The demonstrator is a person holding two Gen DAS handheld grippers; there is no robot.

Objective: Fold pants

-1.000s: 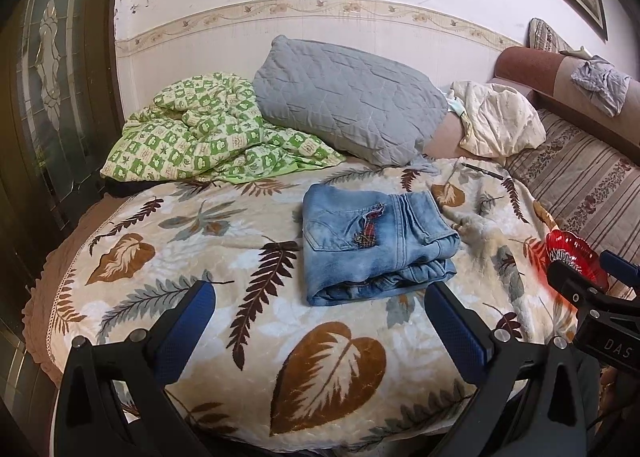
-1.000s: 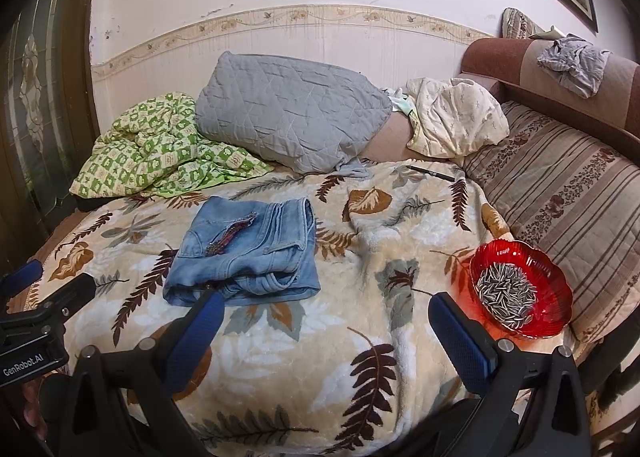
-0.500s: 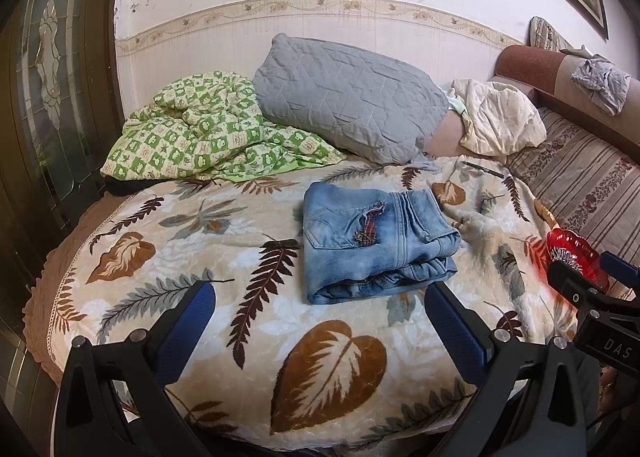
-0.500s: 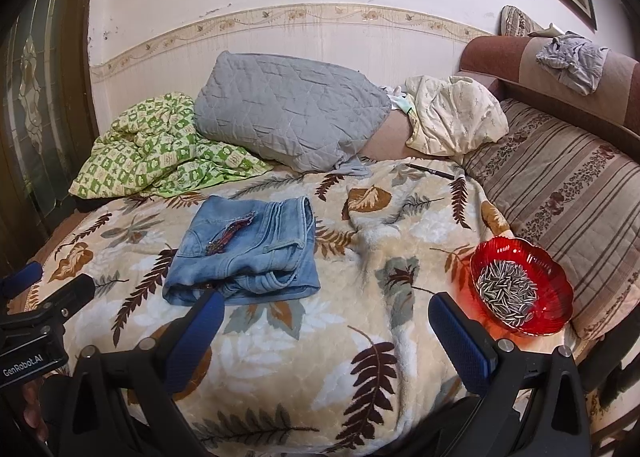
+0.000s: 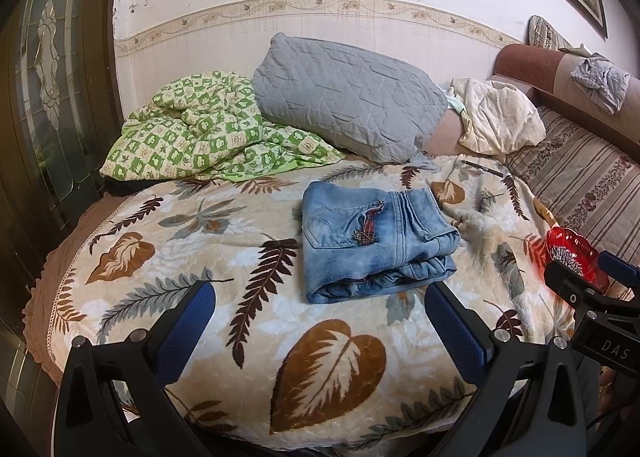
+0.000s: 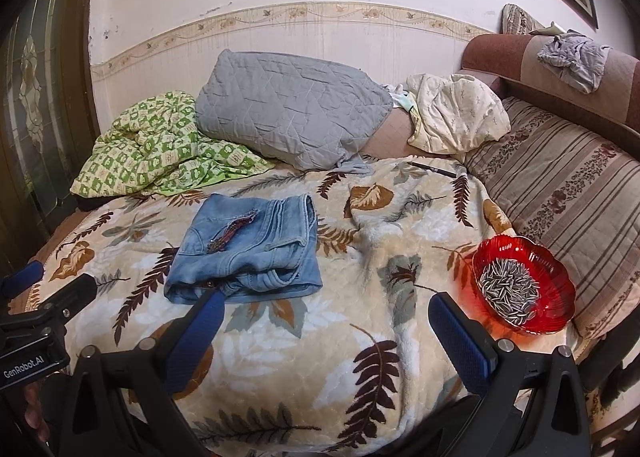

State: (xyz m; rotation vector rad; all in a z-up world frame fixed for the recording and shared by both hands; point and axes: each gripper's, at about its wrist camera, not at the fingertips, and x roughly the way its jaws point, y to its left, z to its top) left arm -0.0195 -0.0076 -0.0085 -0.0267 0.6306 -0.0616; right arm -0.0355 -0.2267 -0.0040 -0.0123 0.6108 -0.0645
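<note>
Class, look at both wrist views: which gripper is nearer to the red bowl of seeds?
Right. The right gripper hangs open with the red bowl just beyond its right finger. The left gripper sits farther left, in front of the folded jeans, also open.

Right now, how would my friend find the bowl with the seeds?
Look at the leaf blanket covering the bed. The bowl sits at its right edge, beside the striped cushion. It is the only shiny red thing there, with grey striped seeds inside.
</note>
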